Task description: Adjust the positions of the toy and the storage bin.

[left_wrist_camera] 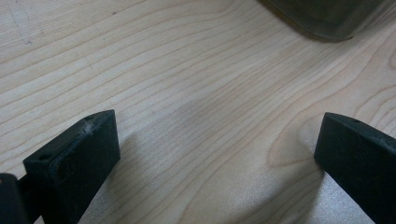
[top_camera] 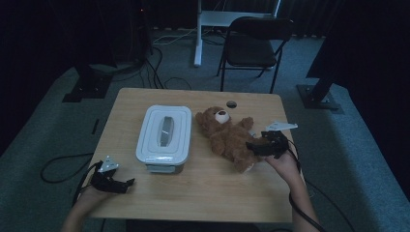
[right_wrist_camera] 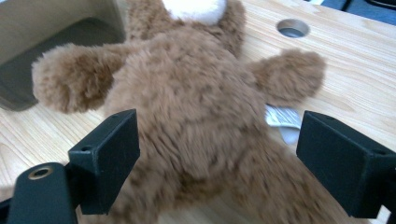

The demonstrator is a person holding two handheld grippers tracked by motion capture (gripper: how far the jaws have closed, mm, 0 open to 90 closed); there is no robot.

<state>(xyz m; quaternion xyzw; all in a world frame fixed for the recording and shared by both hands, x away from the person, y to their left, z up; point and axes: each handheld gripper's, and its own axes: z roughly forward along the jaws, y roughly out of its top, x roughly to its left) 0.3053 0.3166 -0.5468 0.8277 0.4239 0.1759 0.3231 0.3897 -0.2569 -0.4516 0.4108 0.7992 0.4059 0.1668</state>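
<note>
Brown plush teddy bear (top_camera: 227,137) found lying on pale wooden surface (top_camera: 208,188), beside lidded white plastic box (top_camera: 164,133). Right gripper (right_wrist_camera: 217,154) fingers wide apart astride torso, ungrasped; left gripper (left_wrist_camera: 217,154) likewise spread, empty. Lifting judged outstanding.

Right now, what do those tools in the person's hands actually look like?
Each hand holds a black gripper with two blocky, flat-faced jaws. The left gripper and right gripper each carry a grey three-cornered plate on top and trail a black cable. The forearms appear bare, with no sleeves visible.
</note>
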